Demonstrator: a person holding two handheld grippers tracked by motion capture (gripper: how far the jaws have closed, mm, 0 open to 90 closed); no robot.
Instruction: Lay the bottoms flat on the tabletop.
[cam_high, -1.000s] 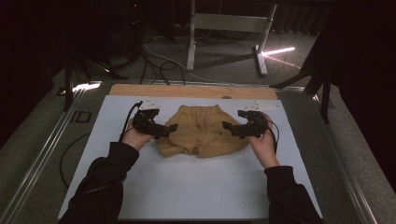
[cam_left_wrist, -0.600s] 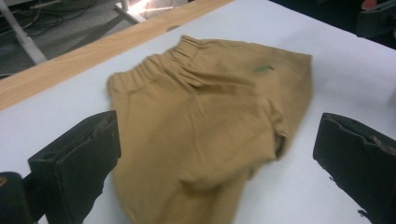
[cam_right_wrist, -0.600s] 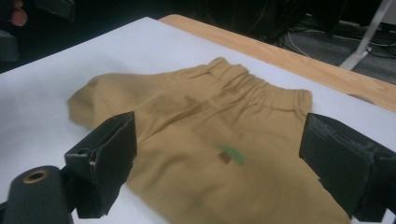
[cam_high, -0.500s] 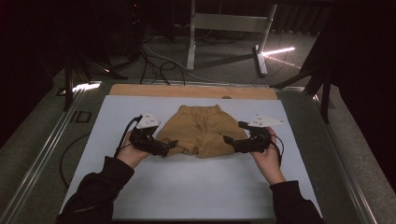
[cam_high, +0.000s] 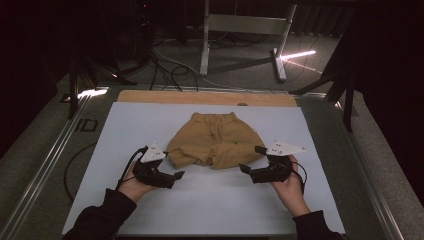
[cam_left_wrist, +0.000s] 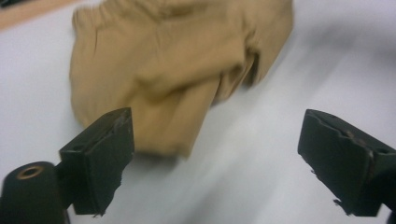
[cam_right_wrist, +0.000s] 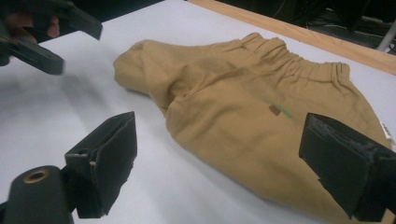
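We saw a pair of tan shorts (cam_high: 215, 141) lying flat on the pale blue mat (cam_high: 125, 125), a little above the middle of the high view, waistband toward the top of the frame and both leg hems toward the bottom. The left gripper (cam_high: 176, 176) sat at the lower left of the shorts, held in the person's left hand (cam_high: 131, 183), its tips pointing right and just below the left leg hem, near the cloth but not touching it. The right gripper (cam_high: 250, 162) sat at the lower right, in the right hand (cam_high: 290, 189), its tips pointing left and close beside the right leg hem.

In the left gripper view we found the shorts (cam_left_wrist: 173, 70) in the upper left and centre of the frame, blurred, the nearest hem reaching down to just above the left jaw; between the jaws lay mostly bare mat (cam_left_wrist: 261, 177). These jaws stood wide, though they had just been closing a little, with nothing pressed between them.

In the right gripper view the shorts (cam_right_wrist: 243, 116) spread across the centre and right of the frame, the cloth running in between the jaws near the bottom right. Those jaws stood wide apart too, gripping nothing. The left gripper (cam_right_wrist: 46, 37) showed in the upper left corner there, well clear of the cloth.
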